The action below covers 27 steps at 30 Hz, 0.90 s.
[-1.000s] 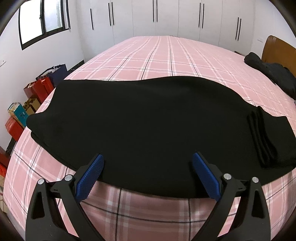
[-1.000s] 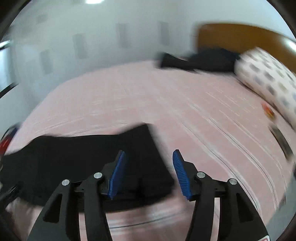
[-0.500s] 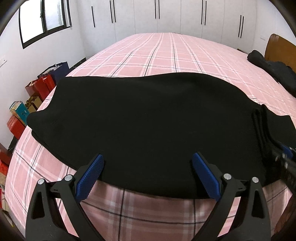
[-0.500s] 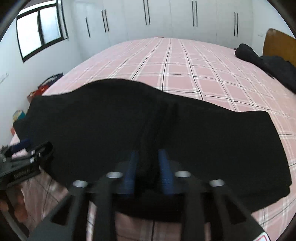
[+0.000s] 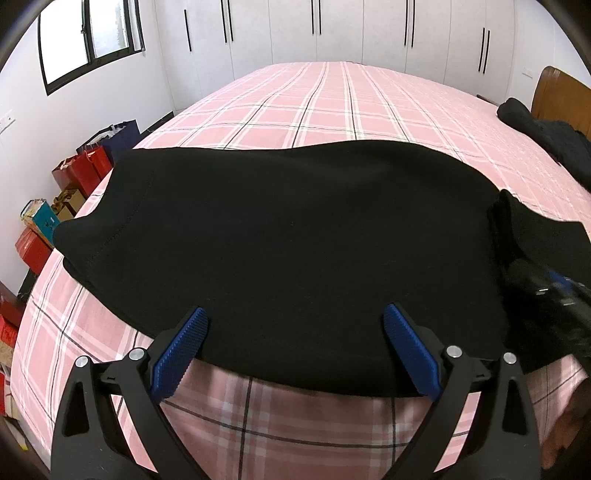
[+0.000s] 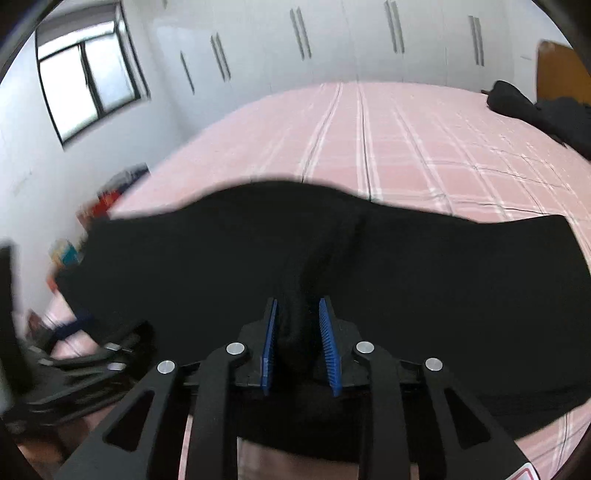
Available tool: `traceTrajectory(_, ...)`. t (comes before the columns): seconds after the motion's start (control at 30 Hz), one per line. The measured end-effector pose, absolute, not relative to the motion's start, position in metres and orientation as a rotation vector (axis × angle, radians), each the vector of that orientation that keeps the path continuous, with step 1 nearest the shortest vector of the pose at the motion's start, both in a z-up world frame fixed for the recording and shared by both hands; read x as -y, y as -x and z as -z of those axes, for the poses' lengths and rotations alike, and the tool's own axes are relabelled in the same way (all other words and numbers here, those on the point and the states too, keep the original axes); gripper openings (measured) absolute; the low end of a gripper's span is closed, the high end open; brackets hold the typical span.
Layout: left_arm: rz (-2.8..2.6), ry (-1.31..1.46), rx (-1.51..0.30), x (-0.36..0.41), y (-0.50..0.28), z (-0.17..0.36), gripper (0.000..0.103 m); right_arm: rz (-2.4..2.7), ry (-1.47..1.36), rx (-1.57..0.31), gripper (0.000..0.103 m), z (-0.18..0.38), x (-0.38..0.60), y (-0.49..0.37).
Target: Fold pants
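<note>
Black pants lie spread across the near part of a pink plaid bed. My left gripper is open, its blue pads at the pants' near edge, holding nothing. My right gripper is shut on a raised ridge of the black pants, pinched between its blue pads. The right gripper also shows blurred at the right edge of the left wrist view. The left gripper shows blurred at the lower left of the right wrist view.
A dark heap of clothes lies by the wooden headboard at far right. Red bags and boxes stand on the floor left of the bed. White wardrobes line the far wall.
My right gripper swung over from the right, came down on the pants' fold and closed on it. My left gripper stayed open and barely moved.
</note>
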<state>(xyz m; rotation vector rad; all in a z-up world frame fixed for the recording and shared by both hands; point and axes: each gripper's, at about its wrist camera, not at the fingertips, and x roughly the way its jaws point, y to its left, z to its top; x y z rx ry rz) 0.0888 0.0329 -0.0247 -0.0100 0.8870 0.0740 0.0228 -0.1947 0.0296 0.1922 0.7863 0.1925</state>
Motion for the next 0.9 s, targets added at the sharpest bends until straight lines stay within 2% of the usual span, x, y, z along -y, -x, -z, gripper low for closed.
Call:
traceTrajectory(0.07, -0.077, 0.019, -0.886, -0.036, -0.089, 0.024, 0.094, -0.158, -0.242, -0.759, 0.041, -0.037, 0.207, -0.014)
traceTrajectory(0.1, -0.081, 0.024, -0.884, -0.037, -0.089, 0.024, 0.094, -0.137, -0.253, -0.759, 0.053, -0.038, 0.212, -0.013)
traceTrajectory(0.2, -0.083, 0.036, -0.879, -0.039, -0.087, 0.023, 0.094, -0.129, -0.244, -0.785, 0.054, -0.036, 0.214, -0.017)
traceTrajectory(0.37, -0.082, 0.025, -0.874, -0.035, -0.086, 0.023, 0.094, -0.164, -0.021, -0.839, 0.057, -0.023, 0.176, -0.026)
traceTrajectory(0.4, -0.082, 0.024, -0.873, -0.035, -0.086, 0.023, 0.094, -0.153, 0.033, -0.842, 0.056, -0.019, 0.169, -0.027)
traceTrajectory(0.5, -0.082, 0.026, -0.878, -0.035, -0.087, 0.024, 0.094, -0.088, 0.133, -0.83, 0.033, -0.014, 0.166, -0.028)
traceTrajectory(0.53, -0.081, 0.03, -0.879, -0.035, -0.087, 0.023, 0.094, -0.091, 0.101, -0.831, 0.018, -0.015, 0.172, -0.03)
traceTrajectory(0.57, -0.081, 0.035, -0.878, -0.036, -0.087, 0.023, 0.094, -0.09, 0.041, -0.83, 0.009, -0.02, 0.185, -0.031)
traceTrajectory(0.7, -0.079, 0.052, -0.885, -0.041, -0.088, 0.023, 0.094, -0.019, -0.223, -0.736, 0.01, -0.063, 0.258, -0.018)
traceTrajectory(0.9, -0.072, 0.075, -0.886, -0.044, -0.088, 0.022, 0.094, 0.168, -0.703, -0.499, 0.01, -0.125, 0.423, 0.037)
